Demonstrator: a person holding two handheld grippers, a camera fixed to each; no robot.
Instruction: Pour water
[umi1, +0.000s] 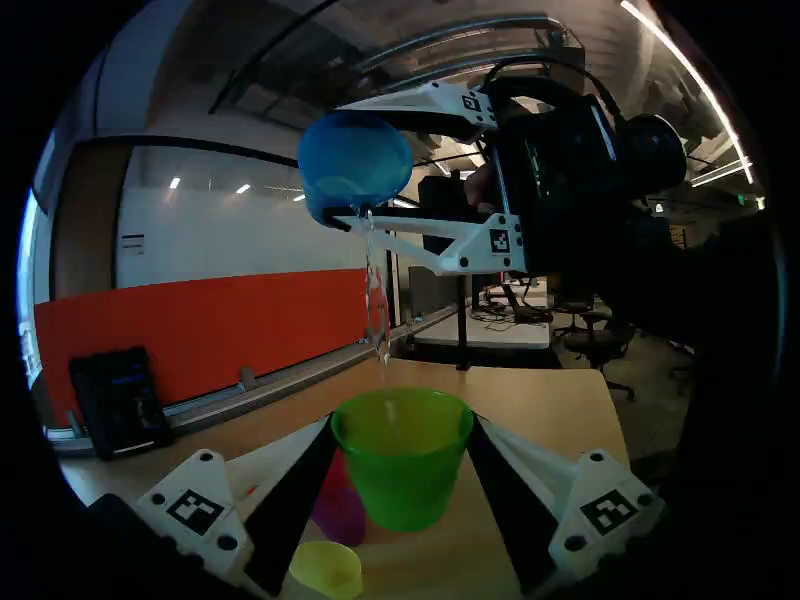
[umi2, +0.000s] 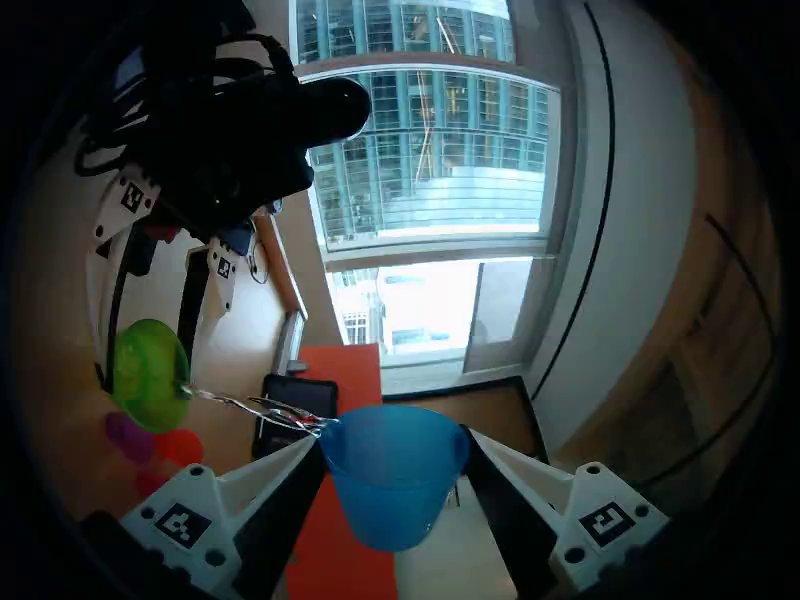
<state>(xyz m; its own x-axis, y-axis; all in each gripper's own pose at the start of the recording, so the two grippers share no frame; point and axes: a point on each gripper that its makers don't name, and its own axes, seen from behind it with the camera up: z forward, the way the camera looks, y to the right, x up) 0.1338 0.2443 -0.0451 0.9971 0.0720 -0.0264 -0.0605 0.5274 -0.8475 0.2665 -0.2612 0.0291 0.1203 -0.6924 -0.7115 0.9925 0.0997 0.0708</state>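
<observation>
Left tongs (umi1: 401, 430) are gripping the green cup (umi1: 405, 490), both fingers pressing its sides just under the rim. We're holding it upright, on or just above the bench (umi1: 545, 400), can't tell which, so the mouth is facing straight up as the catch target. Right tongs (umi2: 392, 442) are clamping the blue cup (umi2: 392, 495) the same way, and we're tipping it hard so its lip is pointing down.

In the left gripper view the blue cup is hanging at 12 o'clock from the green one, well apart. The water stream (umi1: 375, 300) is dropping from its lip toward the 11 o'clock side of the green mouth. We're judging the pour as under way; it's running off-centre, so a splash or miss at the rim is the risk.

Contents: water is running at the blue cup's lip, remaining amount unreadable. Green cup's fill level isn't readable either. A purple cup (umi1: 338, 512) and a yellow cup (umi1: 328, 572) are sitting at 7 o'clock from the green cup, purple just beside it. Purple's inside is hidden; yellow is looking empty.
</observation>
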